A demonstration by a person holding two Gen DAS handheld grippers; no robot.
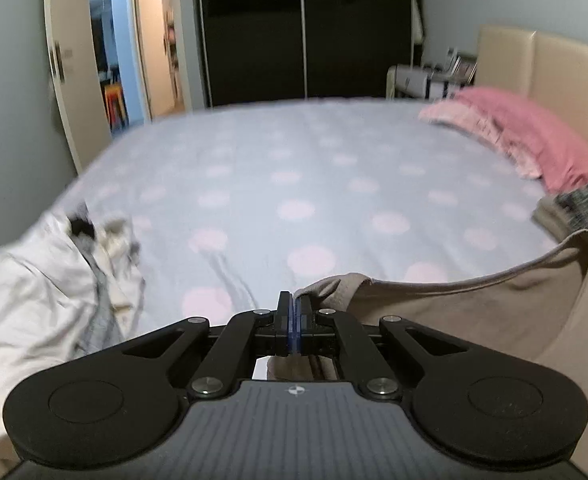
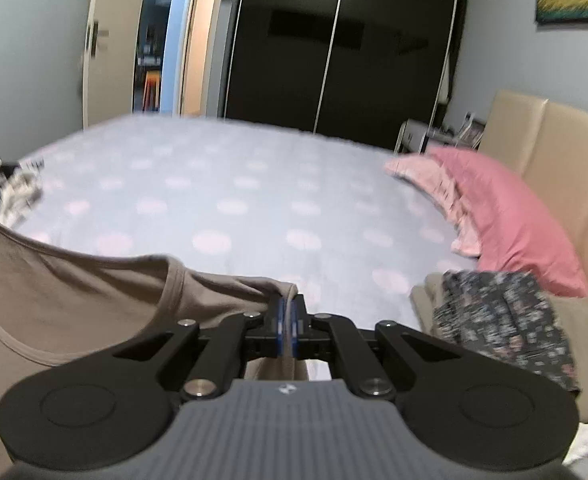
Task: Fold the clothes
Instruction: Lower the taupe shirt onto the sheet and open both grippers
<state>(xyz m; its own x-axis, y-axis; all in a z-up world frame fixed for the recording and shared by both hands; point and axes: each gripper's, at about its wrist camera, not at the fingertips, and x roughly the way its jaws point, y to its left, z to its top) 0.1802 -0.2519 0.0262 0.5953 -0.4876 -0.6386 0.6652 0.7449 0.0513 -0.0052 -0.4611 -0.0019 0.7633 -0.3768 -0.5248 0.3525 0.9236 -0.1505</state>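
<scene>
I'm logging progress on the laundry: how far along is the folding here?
Done: a dark patterned garment lies by the pink pillow, though whether it is folded is unclear. In hand: the left gripper and right gripper are each shut on a corner of the beige top, held spread above the bed. Left: folding that top, then the crumpled white pile.

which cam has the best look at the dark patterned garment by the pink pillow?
Right wrist view: the dark patterned garment lies nearly whole at lower right, below the pink pillow. Left wrist view catches only a blurred corner at the right edge.
</scene>
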